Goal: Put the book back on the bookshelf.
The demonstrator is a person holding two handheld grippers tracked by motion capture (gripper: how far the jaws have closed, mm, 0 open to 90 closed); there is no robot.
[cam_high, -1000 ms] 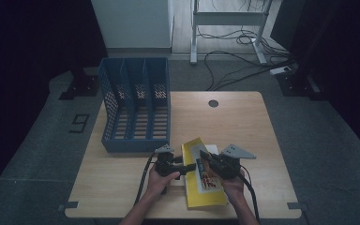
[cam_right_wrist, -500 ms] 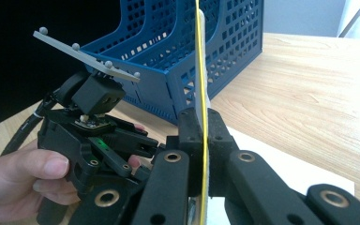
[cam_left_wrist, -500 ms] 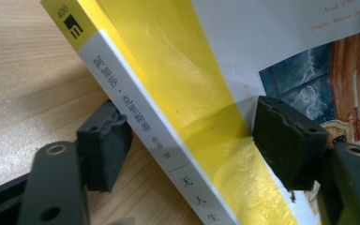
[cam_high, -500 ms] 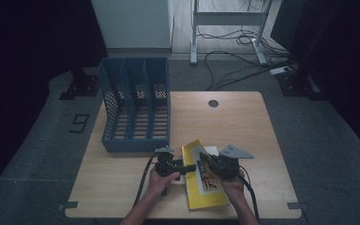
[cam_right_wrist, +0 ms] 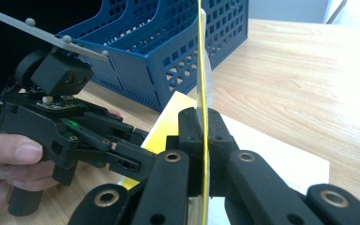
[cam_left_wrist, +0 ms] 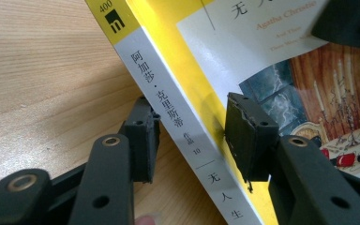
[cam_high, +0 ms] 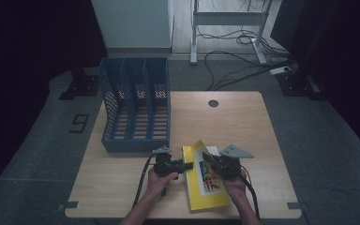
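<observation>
A yellow paperback (cam_high: 205, 187) lies on the table near its front edge. My right gripper (cam_high: 206, 157) is shut on the front cover (cam_right_wrist: 201, 70) and holds it upright on edge, with a white page (cam_right_wrist: 272, 140) showing under it. My left gripper (cam_left_wrist: 192, 138) is open at the white spine (cam_left_wrist: 178, 122), one jaw on the table side and one over the cover picture. In the high view the left gripper (cam_high: 190, 165) comes to the book from its left, and in the right gripper view its fingers (cam_right_wrist: 131, 159) reach the book's edge.
A blue three-slot file rack (cam_high: 136, 105) stands at the table's back left, just behind the left gripper. The wooden table (cam_high: 243, 126) has a round cable hole (cam_high: 213, 103) near its far edge. Cables and a desk frame are on the floor beyond.
</observation>
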